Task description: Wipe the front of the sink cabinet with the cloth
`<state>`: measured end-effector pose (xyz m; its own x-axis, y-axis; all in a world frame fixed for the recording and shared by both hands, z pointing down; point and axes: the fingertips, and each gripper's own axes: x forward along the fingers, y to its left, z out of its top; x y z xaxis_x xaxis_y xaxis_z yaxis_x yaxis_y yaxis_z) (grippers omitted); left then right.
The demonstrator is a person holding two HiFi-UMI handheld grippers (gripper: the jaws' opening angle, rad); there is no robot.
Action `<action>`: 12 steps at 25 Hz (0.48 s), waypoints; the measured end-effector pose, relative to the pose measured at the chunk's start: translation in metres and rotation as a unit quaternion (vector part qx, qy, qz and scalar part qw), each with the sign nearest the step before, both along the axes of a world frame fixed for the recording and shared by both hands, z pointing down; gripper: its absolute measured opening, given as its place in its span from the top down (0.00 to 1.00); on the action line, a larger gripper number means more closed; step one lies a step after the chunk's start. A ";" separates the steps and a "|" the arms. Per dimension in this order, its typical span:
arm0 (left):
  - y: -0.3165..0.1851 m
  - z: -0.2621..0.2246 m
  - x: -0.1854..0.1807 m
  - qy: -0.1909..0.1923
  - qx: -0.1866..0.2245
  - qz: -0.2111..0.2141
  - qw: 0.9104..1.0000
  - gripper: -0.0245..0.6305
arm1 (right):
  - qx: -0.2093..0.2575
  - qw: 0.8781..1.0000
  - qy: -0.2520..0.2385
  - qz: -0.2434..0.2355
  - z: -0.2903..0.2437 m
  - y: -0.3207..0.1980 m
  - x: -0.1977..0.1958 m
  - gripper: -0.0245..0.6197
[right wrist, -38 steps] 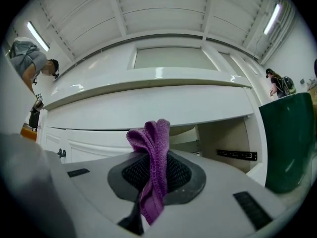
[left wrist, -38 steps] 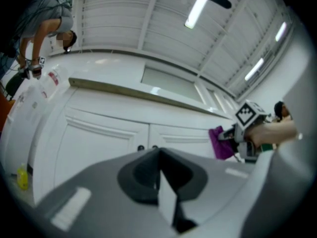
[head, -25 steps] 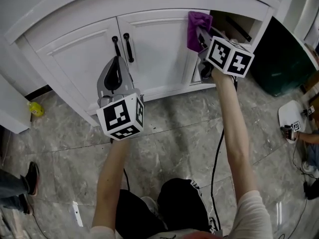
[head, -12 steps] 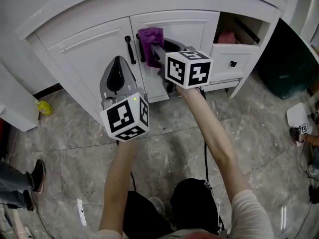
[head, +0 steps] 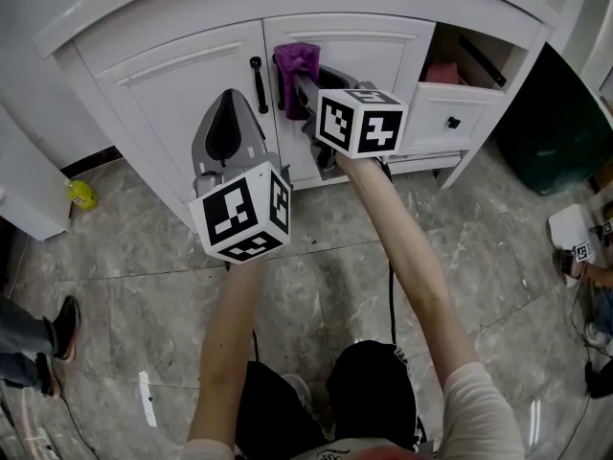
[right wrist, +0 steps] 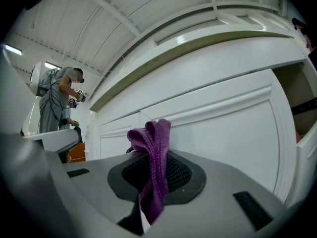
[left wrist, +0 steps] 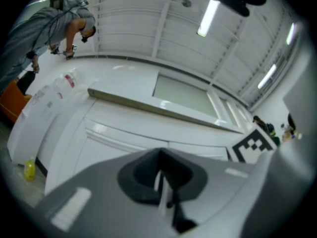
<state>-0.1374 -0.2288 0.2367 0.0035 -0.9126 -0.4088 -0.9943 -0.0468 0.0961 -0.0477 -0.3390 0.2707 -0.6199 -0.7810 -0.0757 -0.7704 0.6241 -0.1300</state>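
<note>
One sweep has carried the purple cloth (head: 295,63), pinched in your right gripper (head: 301,86), from 1 o'clock to 12 o'clock along the sink cabinet (head: 182,75), so its right door looks crossed; your left gripper (head: 227,105) idles, jaws together, empty.

yellow bottle (head: 82,195), dark bin (head: 560,127), marble floor (head: 479,257)
</note>
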 end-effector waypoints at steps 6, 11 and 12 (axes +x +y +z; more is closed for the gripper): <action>0.000 0.000 0.017 -0.022 0.001 0.010 1.000 0.96 | 0.007 1.000 0.008 0.005 0.001 -0.007 0.001 0.88; -0.005 0.009 0.031 -0.041 -0.013 0.018 0.999 0.96 | 0.011 1.000 0.016 0.012 0.003 -0.010 0.006 0.88; -0.006 0.010 0.034 -0.044 -0.015 0.020 0.999 0.96 | 0.011 1.000 0.017 0.017 0.003 -0.012 0.009 0.88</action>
<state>-0.1035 -0.2344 0.2469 0.0749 -0.9226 -0.3785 -0.9963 -0.0852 0.0106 -0.0387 -0.3509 0.2742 -0.5963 -0.7994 -0.0727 -0.7945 0.6007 -0.0888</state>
